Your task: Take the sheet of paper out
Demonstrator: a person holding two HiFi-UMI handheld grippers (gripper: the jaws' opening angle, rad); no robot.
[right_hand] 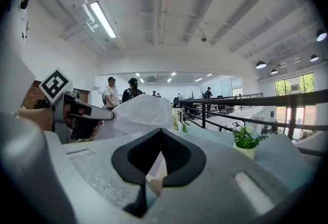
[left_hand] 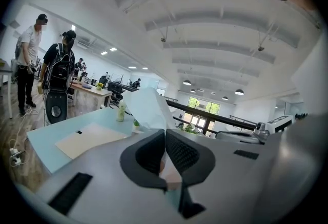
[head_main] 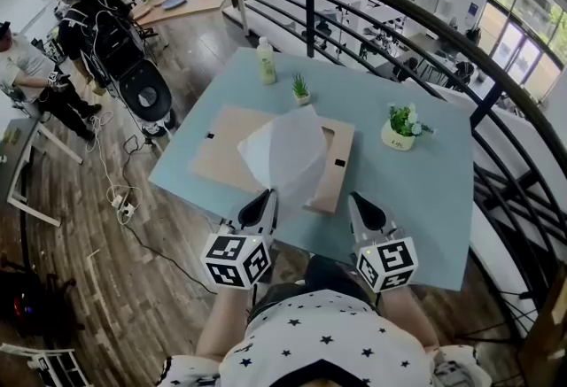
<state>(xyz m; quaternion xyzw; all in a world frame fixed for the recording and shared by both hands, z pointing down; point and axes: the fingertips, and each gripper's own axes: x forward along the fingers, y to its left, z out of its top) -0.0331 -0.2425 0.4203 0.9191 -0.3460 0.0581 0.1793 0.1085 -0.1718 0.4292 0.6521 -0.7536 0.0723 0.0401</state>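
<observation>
A thin, translucent white sheet of paper (head_main: 283, 155) stands lifted and crumpled over a flat beige frame (head_main: 221, 155) on the light-blue table (head_main: 425, 190). My left gripper (head_main: 268, 193) is shut on the sheet's near edge; in the left gripper view the paper (left_hand: 148, 107) rises from between the closed jaws of the left gripper (left_hand: 165, 130). My right gripper (head_main: 353, 196) hovers beside the frame's near right corner, shut, with nothing visibly held. In the right gripper view the right gripper (right_hand: 161, 130) faces the sheet (right_hand: 138, 113), and the left gripper (right_hand: 77, 110) shows to the left.
A green bottle (head_main: 267, 60) and a small plant (head_main: 301, 89) stand at the table's far edge, a potted plant (head_main: 400, 128) at the right. A black railing (head_main: 496, 93) curves behind the table. People stand at the far left (head_main: 80, 22). Cables lie on the wooden floor.
</observation>
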